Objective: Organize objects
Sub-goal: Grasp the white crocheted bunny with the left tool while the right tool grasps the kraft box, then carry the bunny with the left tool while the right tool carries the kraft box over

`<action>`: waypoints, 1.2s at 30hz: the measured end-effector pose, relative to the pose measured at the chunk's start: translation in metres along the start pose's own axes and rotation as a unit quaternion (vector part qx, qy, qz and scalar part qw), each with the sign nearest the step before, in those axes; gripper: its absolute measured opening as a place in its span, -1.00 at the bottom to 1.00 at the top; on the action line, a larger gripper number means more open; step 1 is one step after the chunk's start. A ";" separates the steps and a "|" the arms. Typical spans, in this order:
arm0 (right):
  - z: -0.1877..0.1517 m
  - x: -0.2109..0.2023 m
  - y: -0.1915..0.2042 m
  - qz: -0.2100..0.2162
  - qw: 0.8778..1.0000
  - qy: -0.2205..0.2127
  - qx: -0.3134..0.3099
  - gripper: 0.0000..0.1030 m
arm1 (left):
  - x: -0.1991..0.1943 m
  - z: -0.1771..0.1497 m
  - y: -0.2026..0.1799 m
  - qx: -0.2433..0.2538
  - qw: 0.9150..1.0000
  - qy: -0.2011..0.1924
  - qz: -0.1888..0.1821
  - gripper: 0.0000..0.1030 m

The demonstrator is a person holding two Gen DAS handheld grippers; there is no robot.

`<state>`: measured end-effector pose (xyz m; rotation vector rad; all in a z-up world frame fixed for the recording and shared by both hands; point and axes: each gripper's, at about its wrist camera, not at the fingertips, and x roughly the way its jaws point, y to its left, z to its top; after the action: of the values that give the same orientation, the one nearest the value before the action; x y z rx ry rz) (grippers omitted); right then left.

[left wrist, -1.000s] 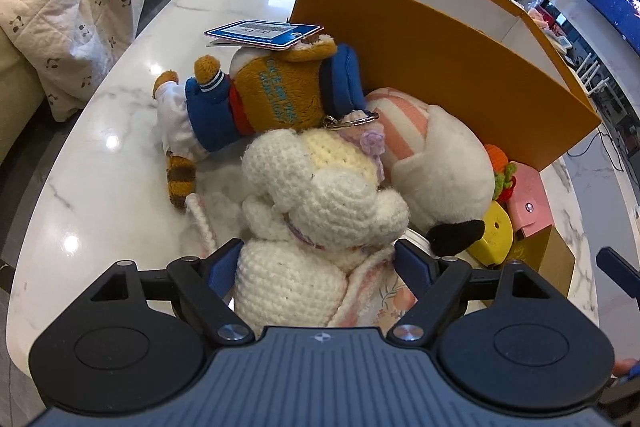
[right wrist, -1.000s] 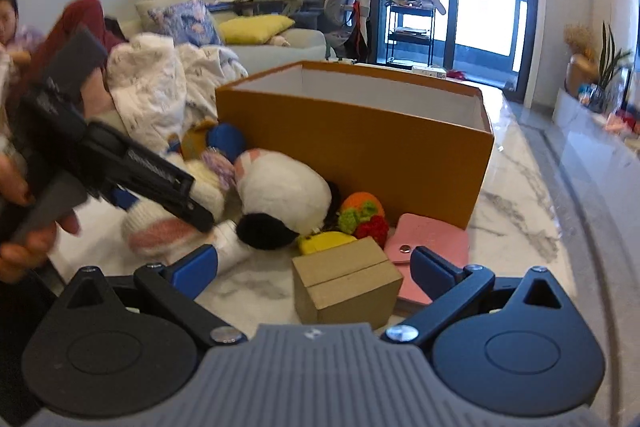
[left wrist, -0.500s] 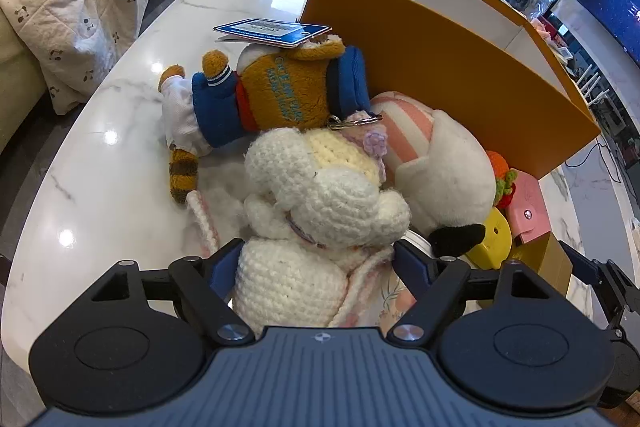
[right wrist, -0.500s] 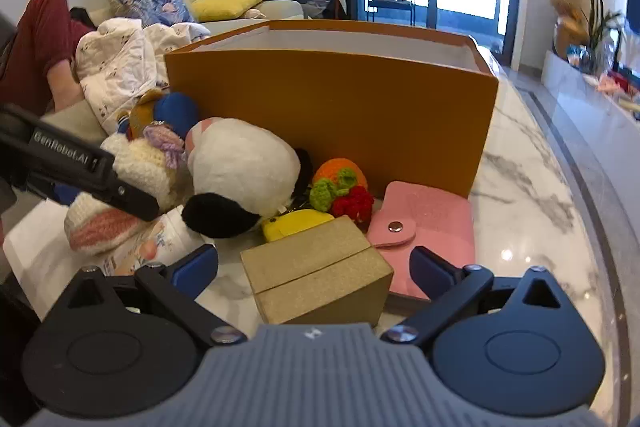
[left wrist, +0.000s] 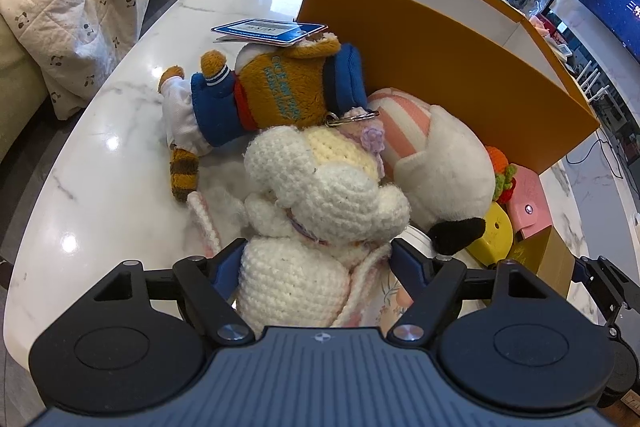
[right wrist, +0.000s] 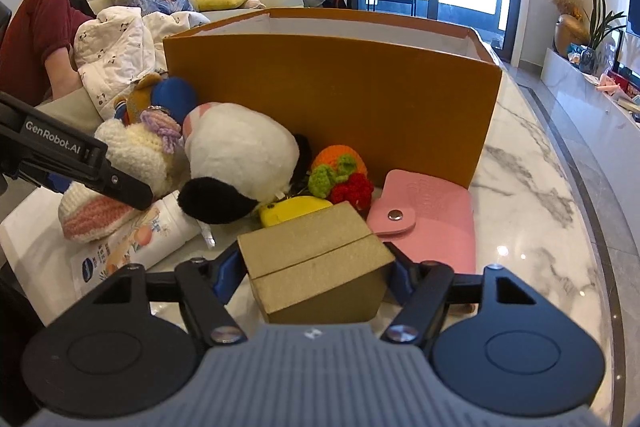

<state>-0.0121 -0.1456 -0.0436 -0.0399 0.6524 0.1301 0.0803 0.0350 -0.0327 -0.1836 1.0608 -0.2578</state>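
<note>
We are seeing, in the left wrist view, the marble tabletop (left wrist: 132, 155) curving off toward 9 o'clock. On it, at about 11 o'clock from our left gripper (left wrist: 316, 259), a tiger plush (left wrist: 276, 99) in orange and blue is lying on its side with a blue card (left wrist: 268, 27) at its head. A white crochet doll (left wrist: 320, 203) is lying straight ahead at 12 o'clock, its lower body sitting between the jaws; the jaws are flanking it closely, but we cannot tell whether they are pressing on it. At 1 o'clock a white plush (left wrist: 440, 163) with pink stripes and a black tip is leaning against the doll, and the orange box (left wrist: 448, 67) is standing open behind them. Farther toward 3 o'clock a yellow piece (left wrist: 490, 239) and a pink wallet (left wrist: 530, 203) are lying near the box's corner.

In the right wrist view, the left gripper's black finger (right wrist: 80, 163) is reaching in at 9 o'clock over the doll (right wrist: 132, 151), and a printed tube (right wrist: 140, 239) is lying under it. The white plush (right wrist: 236, 151) is at 11 o'clock. Our right gripper (right wrist: 314, 263) is holding its jaws against both sides of a small brown carton (right wrist: 316, 263), which is tilted at 12 o'clock. Beyond it crochet fruit (right wrist: 340, 175) is resting against the box (right wrist: 332, 99), and the wallet (right wrist: 432, 219) is lying just beside the carton at 1 o'clock.
</note>
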 end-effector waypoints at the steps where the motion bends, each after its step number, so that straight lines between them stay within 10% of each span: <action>1: 0.000 0.000 0.001 -0.002 1.000 0.000 -0.001 0.40 | 0.000 0.000 0.000 -0.001 1.000 0.000 0.000 0.74; 8: 0.000 -0.001 -0.002 0.001 1.000 -0.001 0.002 0.40 | -0.004 -0.002 -0.003 0.015 1.000 -0.007 0.006 0.40; 36: 0.004 -0.031 -0.013 0.000 0.998 -0.039 0.046 0.40 | -0.038 -0.013 -0.024 0.058 0.998 -0.033 0.004 0.36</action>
<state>-0.0327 -0.1616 -0.0213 0.0540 0.5794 0.1018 0.0489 0.0231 -0.0009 -0.0835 0.9790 -0.3036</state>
